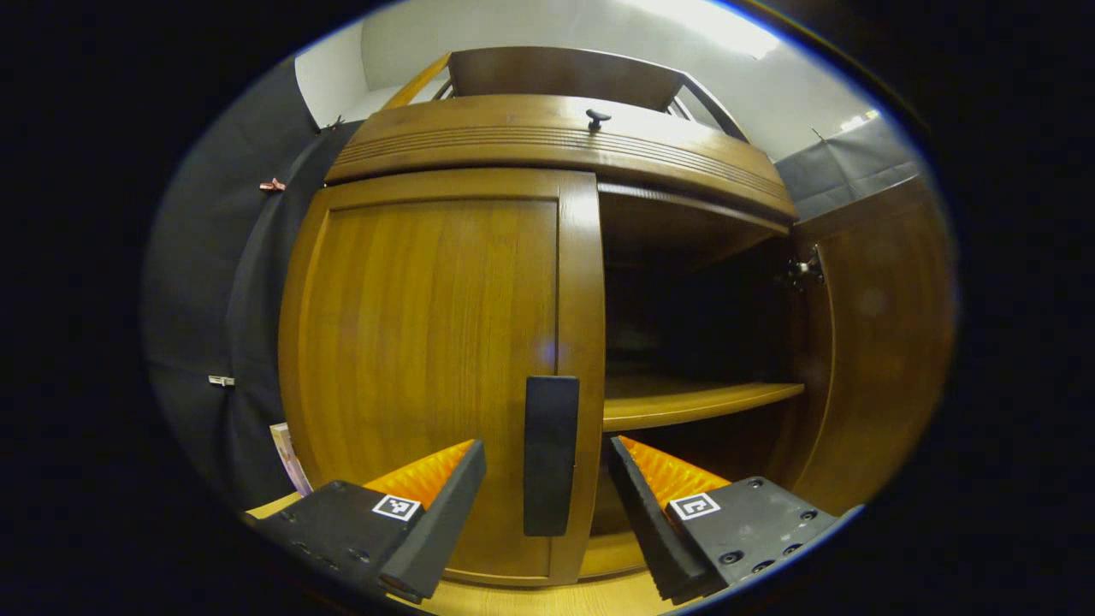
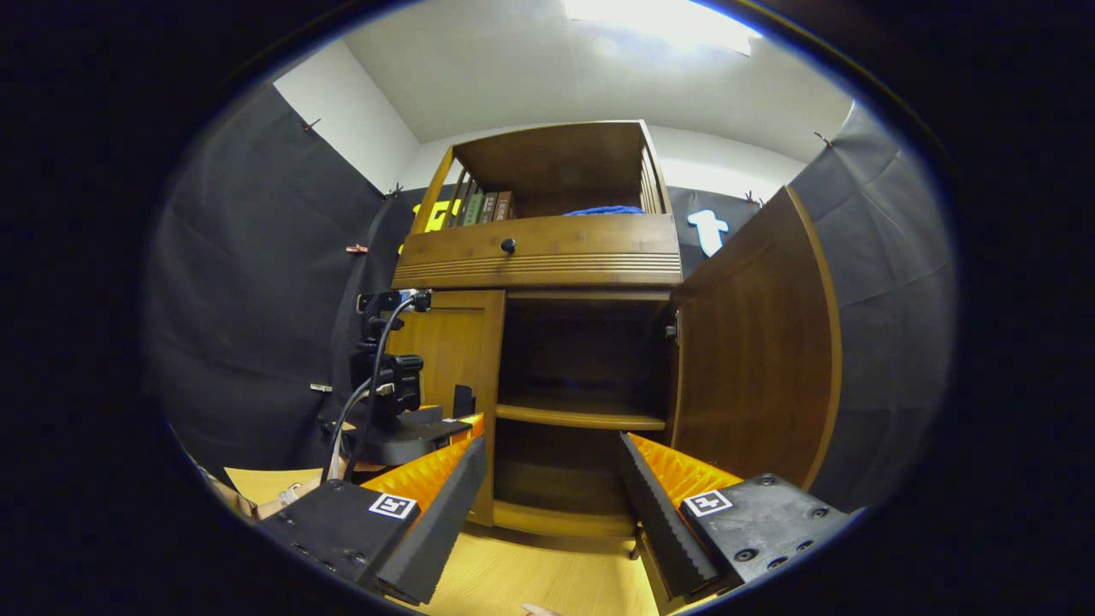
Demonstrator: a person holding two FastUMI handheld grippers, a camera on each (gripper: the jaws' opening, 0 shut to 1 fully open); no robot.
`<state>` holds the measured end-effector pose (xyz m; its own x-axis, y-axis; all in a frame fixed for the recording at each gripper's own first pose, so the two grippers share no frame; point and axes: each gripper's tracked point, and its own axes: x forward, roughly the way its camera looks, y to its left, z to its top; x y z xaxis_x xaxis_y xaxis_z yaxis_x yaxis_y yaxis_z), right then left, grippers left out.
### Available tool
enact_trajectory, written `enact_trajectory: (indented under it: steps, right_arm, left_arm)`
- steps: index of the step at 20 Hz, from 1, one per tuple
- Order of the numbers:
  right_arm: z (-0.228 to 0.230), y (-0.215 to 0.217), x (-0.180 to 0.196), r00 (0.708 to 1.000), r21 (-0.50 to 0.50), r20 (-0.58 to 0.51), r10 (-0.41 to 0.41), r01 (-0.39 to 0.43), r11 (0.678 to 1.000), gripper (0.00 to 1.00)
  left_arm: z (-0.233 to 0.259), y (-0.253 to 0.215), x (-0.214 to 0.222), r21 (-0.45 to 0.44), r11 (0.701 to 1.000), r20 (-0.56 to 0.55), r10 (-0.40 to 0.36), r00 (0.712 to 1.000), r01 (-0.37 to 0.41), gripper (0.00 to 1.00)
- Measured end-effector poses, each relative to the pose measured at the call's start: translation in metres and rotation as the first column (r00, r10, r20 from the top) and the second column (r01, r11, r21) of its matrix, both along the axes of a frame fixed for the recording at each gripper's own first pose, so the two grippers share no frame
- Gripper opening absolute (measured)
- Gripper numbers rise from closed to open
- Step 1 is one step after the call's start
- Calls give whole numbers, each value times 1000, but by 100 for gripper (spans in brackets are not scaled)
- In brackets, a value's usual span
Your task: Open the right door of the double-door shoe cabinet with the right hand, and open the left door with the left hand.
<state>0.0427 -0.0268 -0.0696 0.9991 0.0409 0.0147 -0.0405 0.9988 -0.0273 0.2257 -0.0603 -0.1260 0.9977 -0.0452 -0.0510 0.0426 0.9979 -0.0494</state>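
Here the left claw [image 1: 547, 479] is spread wide, its fingers either side of the dark handle [image 1: 550, 453] on the shut left door [image 1: 428, 368], not pressing it. The right door [image 2: 753, 351] stands swung open, baring a shelf [image 2: 582, 416] inside the shoe cabinet [image 2: 547, 252]. The right claw [image 2: 552, 488] hangs spread too, holding nothing, back from the cabinet.

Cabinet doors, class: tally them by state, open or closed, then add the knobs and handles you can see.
Open doors: 1, the right door
Closed doors: 1, the left door
Door handles: 1, the handle
Drawer knobs: 1, the knob
Total: 4
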Motion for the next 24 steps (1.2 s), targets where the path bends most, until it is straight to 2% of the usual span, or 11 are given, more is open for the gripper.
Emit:
enact_trajectory:
  steps: [4,7,9,13,18,24]
  right_arm:
    - [-12,-8,15,1000,5,-18,-17,17,1000,97]
    - [-19,-14,21,999,6,-31,-33,33,999,97]
    - [-23,-17,22,998,16,-41,-42,42,999,97]
    - [-26,-22,23,997,28,-58,-57,58,998,98]
    - [-32,-30,8,992,-6,-84,-91,91,996,97]
    - [-38,-33,-4,988,-10,-115,-107,106,994,99]
  left_arm:
    - [-4,7,13,-39,999,25,37,999,-36,82]
    - [-8,-1,18,-106,994,27,-3,1000,5,52]
    - [-7,-1,17,-106,994,24,-20,1000,23,41]
    - [-10,-2,17,-70,997,10,-30,1000,30,35]
    - [-13,-2,9,-86,993,-13,-86,996,85,36]
    - [-9,1,-22,-86,985,-24,-151,988,149,35]
